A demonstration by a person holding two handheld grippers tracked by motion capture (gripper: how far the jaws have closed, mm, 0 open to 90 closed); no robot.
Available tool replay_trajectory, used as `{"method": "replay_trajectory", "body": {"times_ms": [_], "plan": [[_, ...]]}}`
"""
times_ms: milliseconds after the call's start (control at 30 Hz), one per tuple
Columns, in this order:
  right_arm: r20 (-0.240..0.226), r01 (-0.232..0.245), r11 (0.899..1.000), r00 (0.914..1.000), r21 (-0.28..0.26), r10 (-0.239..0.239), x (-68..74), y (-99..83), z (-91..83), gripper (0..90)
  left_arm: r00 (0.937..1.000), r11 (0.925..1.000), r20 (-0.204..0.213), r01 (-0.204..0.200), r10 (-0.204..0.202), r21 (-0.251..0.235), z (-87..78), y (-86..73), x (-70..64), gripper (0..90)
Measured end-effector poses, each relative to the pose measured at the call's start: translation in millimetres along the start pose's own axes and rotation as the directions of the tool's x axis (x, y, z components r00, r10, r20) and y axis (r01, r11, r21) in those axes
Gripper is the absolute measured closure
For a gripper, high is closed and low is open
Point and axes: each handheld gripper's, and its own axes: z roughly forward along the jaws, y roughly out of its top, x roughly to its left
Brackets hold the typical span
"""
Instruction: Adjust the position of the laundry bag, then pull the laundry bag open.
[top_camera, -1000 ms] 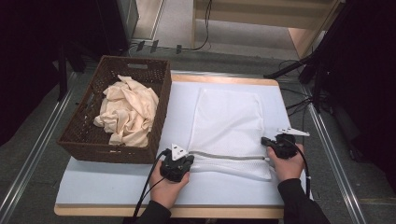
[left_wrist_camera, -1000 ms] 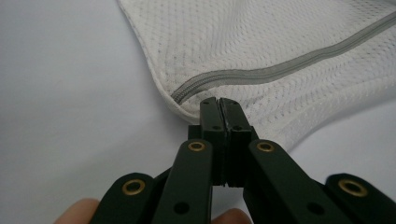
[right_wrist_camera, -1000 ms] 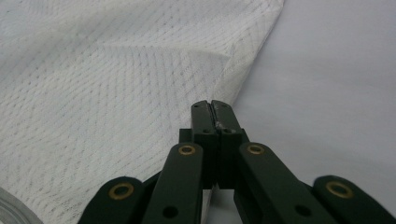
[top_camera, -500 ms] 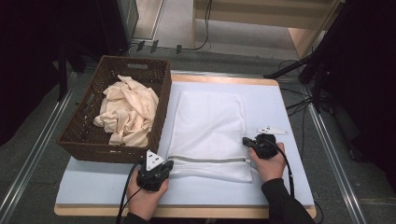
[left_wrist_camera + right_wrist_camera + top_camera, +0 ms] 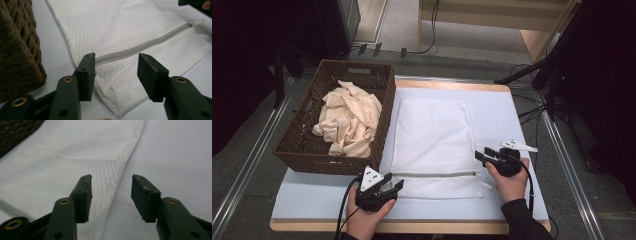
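the white mesh laundry bag lies flat on the pale table mat, just right of the wicker basket of beige cloth. it looks light, limp and snag-prone, so its hemmed edges or grey zipper seem the best holds. left gripper and right gripper are both spread, holding nothing.

— What surrounds the work surface?

— A grey carpeted floor fills the left and right of the frame, crossed by silver metal rails running along both sides. A pale wooden table edge borders the light blue mat.

— And farther back?

— At the top centre, black cables trail over the floor. A light wooden furniture piece stands upper right, beside dark stand legs. The upper corners are dim.
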Motion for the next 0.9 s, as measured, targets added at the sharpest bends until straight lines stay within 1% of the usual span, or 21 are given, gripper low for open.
{"method": "replay_trajectory", "body": {"times_ms": [67, 100, 133, 167, 200, 233, 267, 333, 367, 400, 467, 500, 533, 600, 633, 667, 700, 733, 800, 867, 900], "plan": [[-0.02, 0.003, 1.0, 0.9998, -0.014, -0.004, 0.5, -3.9, -14.0, 42.5, 0.9998, 1.0, 0.02, -0.004, 0.004, -0.004, -0.1, 1.8, -1.0, 44.8], [-0.02, 0.003, 1.0, 0.9998, -0.014, -0.004, 0.5, -3.9, -14.0, 42.5, 0.9998, 1.0, 0.02, -0.004, 0.004, -0.004, -0.1, 1.8, -1.0, 43.4], [-0.036, 0.014, 0.999, 0.9992, -0.029, -0.015, 1.7, -10.1, -28.1, 38.8, 0.9996, 0.9999, 0.027, 0.001, -0.001, -0.016, 0.3, 2.4, -2.2, 42.3], [-0.036, 0.014, 0.999, 0.9992, -0.029, -0.015, 1.7, -10.1, -28.1, 38.8, 0.9994, 0.9998, 0.033, 0.002, -0.002, -0.018, 0.8, 3.1, -3.5, 42.3], [-0.04, 0.018, 0.999, 0.999, -0.034, -0.019, 2.7, -14.1, -35.0, 38.1, 0.999, 0.9998, 0.045, 0.0, 0.001, -0.021, 2.1, 3.9, -5.3, 41.5], [-0.044, 0.026, 0.998, 0.9986, -0.054, -0.028, 3.9, -24.9, -48.0, 40.2, 0.9987, 0.9997, 0.05, -0.009, 0.01, -0.024, 3.3, 5.0, -7.7, 40.8], [-0.044, 0.026, 0.998, 0.9986, -0.054, -0.028, 3.9, -24.9, -48.0, 40.2, 0.9983, 0.9995, 0.056, -0.013, 0.015, -0.028, 5.0, 6.2, -11.0, 40.8], [-0.017, 0.045, 0.997, 0.9988, -0.059, -0.046, 4.5, -37.1, -60.3, 41.9, 0.9968, 0.9992, 0.072, -0.031, 0.033, -0.024, 9.3, 9.9, -18.0, 40.5], [-0.01, 0.038, 0.997, 0.9992, -0.071, -0.039, 4.3, -41.0, -64.0, 42.9, 0.9946, 0.9986, 0.09, -0.049, 0.051, -0.021, 15.2, 14.0, -25.9, 40.4], [-0.006, 0.03, 0.997, 0.9995, -0.07, -0.031, 3.9, -44.1, -67.0, 44.1, 0.9946, 0.9986, 0.09, -0.049, 0.051, -0.021, 15.2, 14.0, -25.9, 40.5], [-0.008, 0.028, 0.997, 0.9995, -0.069, -0.029, 4.3, -48.7, -71.4, 46.0, 0.9925, 0.9981, 0.105, -0.06, 0.061, -0.017, 22.1, 18.4, -34.5, 40.9], [-0.025, 0.022, 0.997, 0.9994, -0.072, -0.024, 4.0, -50.5, -72.9, 48.2, 0.9908, 0.9976, 0.116, -0.068, 0.069, -0.012, 30.9, 22.7, -43.2, 41.5], [-0.042, 0.011, 0.997, 0.999, -0.078, -0.014, 3.4, -52.5, -73.7, 48.2, 0.9908, 0.9976, 0.116, -0.068, 0.069, -0.012, 30.9, 22.7, -43.2, 42.4], [-0.05, -0.005, 0.997, 0.9987, -0.079, 0.001, 3.0, -54.9, -74.1, 49.3, 0.988, 0.9973, 0.136, -0.073, 0.072, 0.001, 40.6, 26.8, -51.9, 43.3], [-0.058, -0.015, 0.998, 0.9982, -0.065, 0.011, 2.8, -60.0, -72.5, 52.4, 0.986, 0.9965, 0.146, -0.082, 0.08, 0.012, 49.9, 30.3, -61.1, 46.2], [-0.058, -0.023, 0.999, 0.9981, -0.047, 0.021, 3.2, -62.3, -71.4, 53.5, 0.9852, 0.996, 0.149, -0.088, 0.084, 0.017, 54.6, 31.7, -65.7, 48.6], [-0.058, -0.015, 0.999, 0.9983, -0.036, 0.013, 3.7, -64.3, -70.1, 54.0, 0.9852, 0.996, 0.149, -0.088, 0.084, 0.017, 54.6, 31.7, -65.7, 51.3], [-0.056, -0.006, 1.0, 0.9984, -0.025, 0.005, 4.8, -65.6, -69.0, 54.5, 0.9816, 0.9948, 0.168, -0.097, 0.091, 0.03, 64.0, 34.3, -74.7, 53.5], [-0.053, 0.0, 1.0, 0.9986, -0.014, -0.001, 6.8, -66.9, -67.7, 56.8, 0.9795, 0.9943, 0.178, -0.101, 0.094, 0.034, 68.6, 35.4, -79.2, 58.0], [-0.078, -0.001, 1.0, 0.9969, -0.014, 0.0, 8.0, -67.9, -66.5, 57.6, 0.975, 0.992, 0.197, -0.115, 0.103, 0.051, 77.4, 37.4, -87.9, 62.7], [-0.078, -0.001, 1.0, 0.9969, -0.014, 0.0, 8.0, -67.9, -66.5, 57.6, 0.9731, 0.9914, 0.205, -0.119, 0.105, 0.055, 82.2, 38.3, -91.8, 62.7]]}}
